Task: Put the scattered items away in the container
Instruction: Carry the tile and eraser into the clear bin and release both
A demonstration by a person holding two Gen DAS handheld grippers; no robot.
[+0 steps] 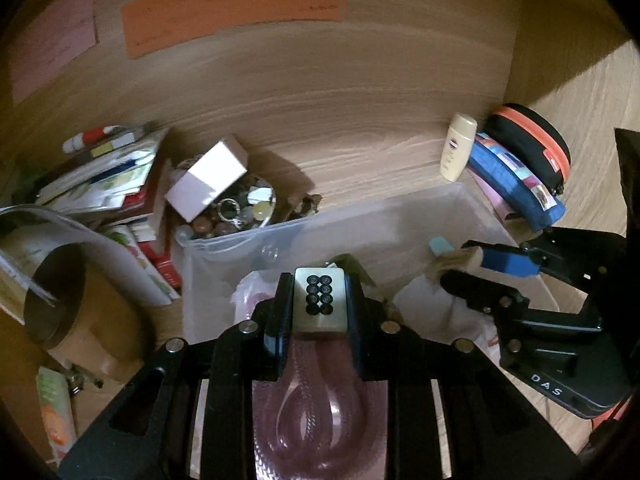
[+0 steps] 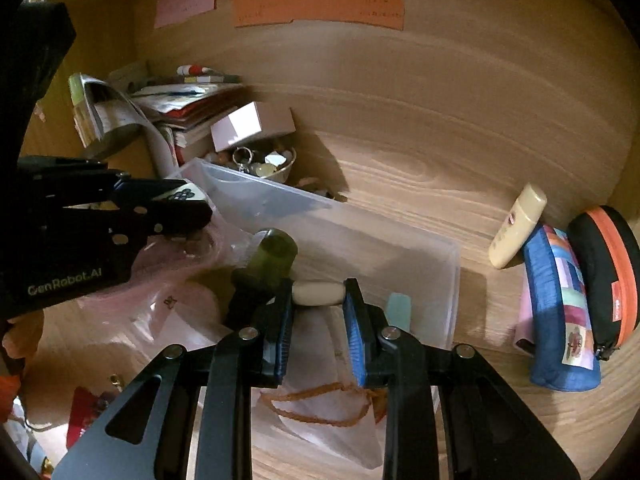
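Over the clear plastic container [image 1: 360, 216], both grippers are seen held above its open top. The container rests on a wood-grain surface [image 1: 320, 112]; its far wall and right corner are visible in both wrist views.

The left gripper [image 1: 319, 300] is closed to a narrow gap on a pale mahjong tile [image 1: 319, 300] marked with eight dark circles; the tile is clamped between the two pads, face up. A pink, transparent packet [image 1: 320, 408] is seen below the jaws, inside the container.

The right gripper [image 2: 319, 294] is closed on a small cream cylindrical piece [image 2: 319, 294], gripped end to end between the blue pads [image 2: 354, 344]. A dark green cylindrical object [image 2: 274, 258] lies just beside the left pad; whether it is joined to the cream piece cannot be told. A clear bag holding an orange cord [image 2: 320, 404] is noted beneath the right gripper, and a pale blue item [image 2: 399, 310] stands against the container's right wall.

Outside the container, the following are recorded:
- a bowl of small trinkets [image 1: 240, 208], touching the far-left corner, with a white box [image 1: 208, 182] tilted on top;
- a stack of books and papers [image 1: 100, 184] to the left;
- a cream bottle [image 1: 456, 148], a blue pencil case [image 1: 516, 184] and a black-and-orange pouch [image 1: 532, 140], leaning together at the right.

Coloured paper notes [image 2: 320, 2] are fixed to the back panel.
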